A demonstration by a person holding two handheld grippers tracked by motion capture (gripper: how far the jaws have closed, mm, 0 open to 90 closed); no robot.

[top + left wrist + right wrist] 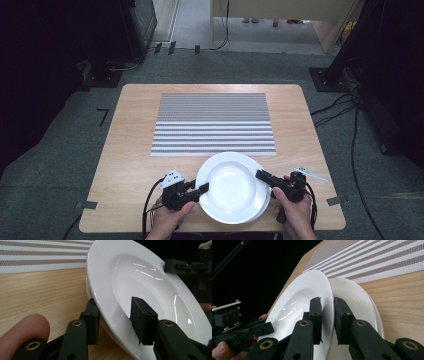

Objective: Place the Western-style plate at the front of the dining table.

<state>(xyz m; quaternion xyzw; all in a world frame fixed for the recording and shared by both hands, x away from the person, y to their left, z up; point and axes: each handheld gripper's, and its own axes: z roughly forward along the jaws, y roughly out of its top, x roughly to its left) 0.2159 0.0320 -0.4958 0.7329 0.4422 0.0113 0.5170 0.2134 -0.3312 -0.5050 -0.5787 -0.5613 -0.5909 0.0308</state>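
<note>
I have the top plate [231,184] of a two-plate stack by opposite rims at the near edge of the desk [130,145], just below the striped mat [214,122]: my right gripper [327,302] has its jaws pinched firmly on the rim, while the left gripper [113,306] has its jaws straddling the rim with a visible gap at the inner pad, so I judge that side loose. If I lift now, the glazed rim could slide out on the left and the plate would swing on the right pinch and crack against the lower plate [359,302]. The stack sits so close to the desk's edge that a slip could also send it off.
</note>
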